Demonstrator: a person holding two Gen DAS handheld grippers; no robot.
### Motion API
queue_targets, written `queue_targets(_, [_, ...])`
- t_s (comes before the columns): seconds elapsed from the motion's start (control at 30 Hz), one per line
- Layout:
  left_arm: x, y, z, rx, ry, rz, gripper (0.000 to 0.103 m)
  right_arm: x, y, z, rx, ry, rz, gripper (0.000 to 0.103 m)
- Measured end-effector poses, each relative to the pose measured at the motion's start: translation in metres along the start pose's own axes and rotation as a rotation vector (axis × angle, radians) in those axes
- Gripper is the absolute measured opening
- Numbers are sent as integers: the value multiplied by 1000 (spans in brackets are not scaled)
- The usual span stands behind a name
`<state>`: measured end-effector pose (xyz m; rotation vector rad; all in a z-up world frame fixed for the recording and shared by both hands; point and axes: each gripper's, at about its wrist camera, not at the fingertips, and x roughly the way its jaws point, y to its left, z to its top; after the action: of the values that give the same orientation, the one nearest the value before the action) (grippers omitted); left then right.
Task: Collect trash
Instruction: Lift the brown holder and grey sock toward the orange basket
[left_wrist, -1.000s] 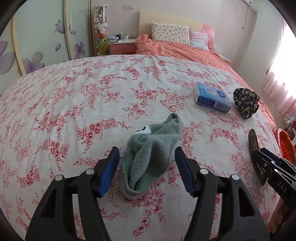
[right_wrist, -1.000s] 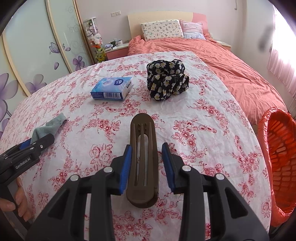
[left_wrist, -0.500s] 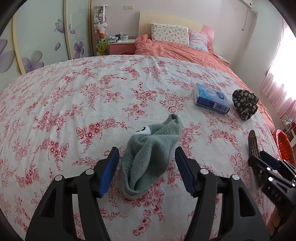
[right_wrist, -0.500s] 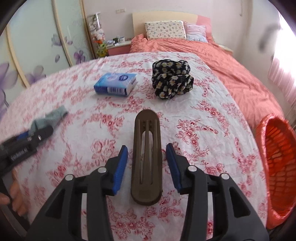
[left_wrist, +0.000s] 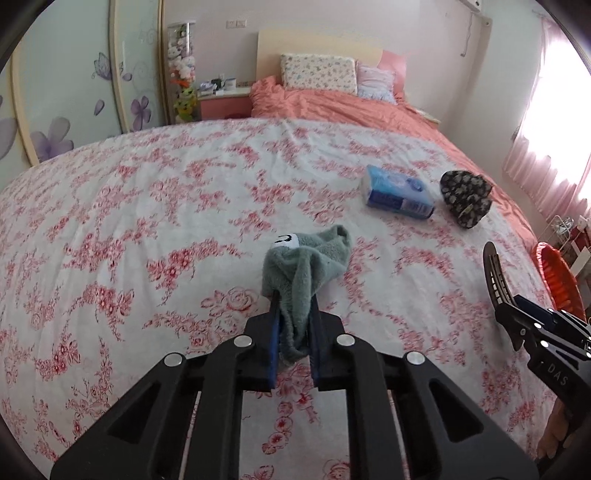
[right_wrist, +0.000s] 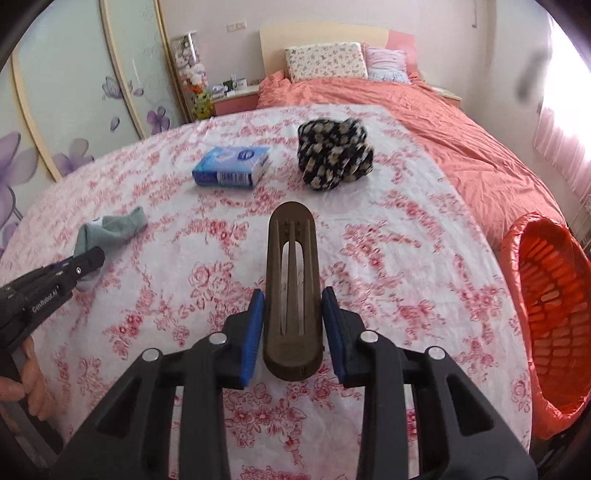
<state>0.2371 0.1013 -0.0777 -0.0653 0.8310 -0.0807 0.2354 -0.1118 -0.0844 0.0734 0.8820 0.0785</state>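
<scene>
Slippage is the main worry on the left: the left claw (left_wrist: 293, 325) has just closed its jaws on the near end of the grey sock (left_wrist: 306, 266), and the pads pinch only a bunched fold of soft cloth. If that fold pulls out on the lift, the sock could drop back onto the bed (left_wrist: 147, 206), or trail and drag the flowered sheet with it. The sock lies toward the bed's near left part, its far end still resting on the sheet. The left hand holds its claw tilted steeply down toward the bed.

Further right, the brown hair clip (right_wrist: 291, 291) sits lengthwise between the jaws of the right claw (right_wrist: 293, 325), which have just been closing; the blue pads look to be right against its sides, though I cannot tell how firmly they press. The clip is hard, smooth and curved, so a light or off-centre squeeze could let it pivot or squirt out forward. The right hand also points its claw steeply down, with the clip's far tip raised off the sheet, as the left wrist view shows.

At the bed's right edge stands the orange basket (right_wrist: 546, 306), lined with a red bag; a careless swing could drop either item short of its rim.
</scene>
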Motion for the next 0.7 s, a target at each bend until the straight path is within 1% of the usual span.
queue_targets(0.17, [-12,-8,8,7,-40,-14,12,-13,-4,5,11,-31,6,32])
queue_targets(0.3, [-22,-16,13,20,-67,-10,12,-27,-7,8,19,-56,7,32])
queue_targets(0.47, [-37,-36,17,66,-102,-3,12,-47,-15,10,23,-89,-3,32])
queue_targets(0.7, [-59,-70,21,130,-146,-16,12,-77,-33,8,49,-144,-28,32])
